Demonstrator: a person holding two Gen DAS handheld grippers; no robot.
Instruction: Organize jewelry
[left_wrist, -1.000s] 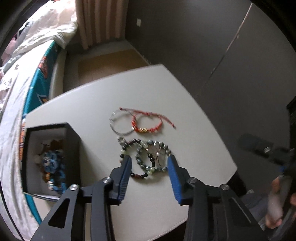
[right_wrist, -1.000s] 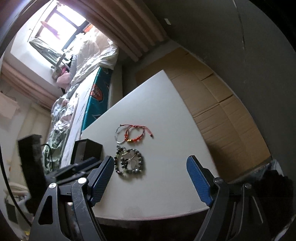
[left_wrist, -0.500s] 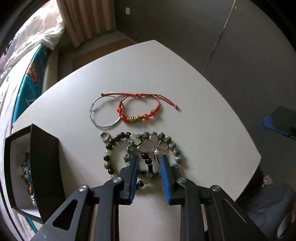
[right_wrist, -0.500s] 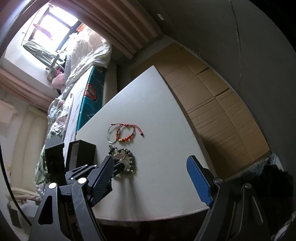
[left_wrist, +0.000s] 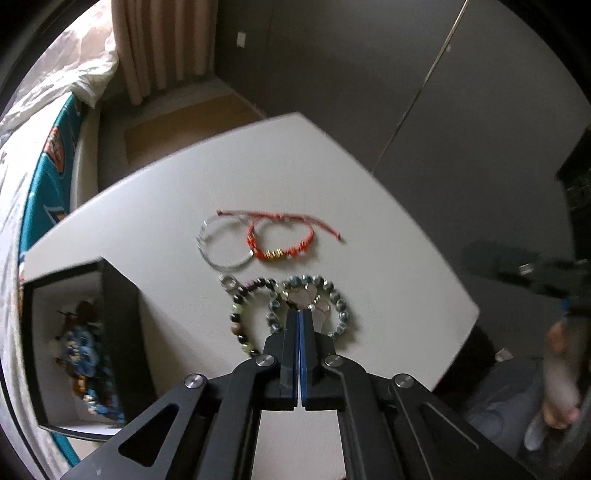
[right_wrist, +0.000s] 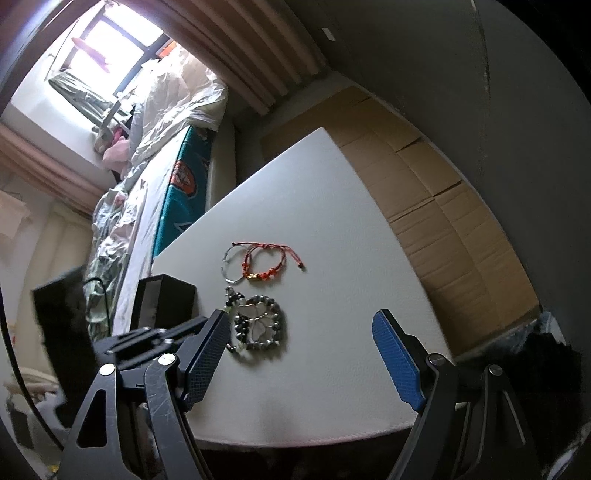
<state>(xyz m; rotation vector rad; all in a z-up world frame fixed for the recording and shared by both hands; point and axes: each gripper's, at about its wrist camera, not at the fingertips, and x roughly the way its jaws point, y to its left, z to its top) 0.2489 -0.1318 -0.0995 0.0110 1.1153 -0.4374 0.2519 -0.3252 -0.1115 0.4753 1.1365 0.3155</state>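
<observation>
Left gripper (left_wrist: 299, 314) jaws closed fully since earlier frame, over beaded bracelets (left_wrist: 310, 306); catch unclear. Right gripper (right_wrist: 299, 354) open, idle. Risk: tangled strands lifting together, dropping short of box (left_wrist: 118, 295).

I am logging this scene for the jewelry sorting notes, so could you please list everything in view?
table: one, white, under everything.
black box: one, open, white inside, at the table's left edge, blue and brown jewelry inside.
red cord bracelet: one, red with gold beads, mid table.
silver bangle: one, thin wire, overlapping the red cord bracelet's left side.
beaded bracelets: cluster, dark, green and grey beads, nearer than the bangle; count unclear.
silver ring: one, at the cluster's far left.
cardboard: flattened, brown, on the floor.
bed: one, white sheets, teal side.
left gripper: shut, tips over the cluster; any grip hidden.
right gripper: open, empty.
</observation>
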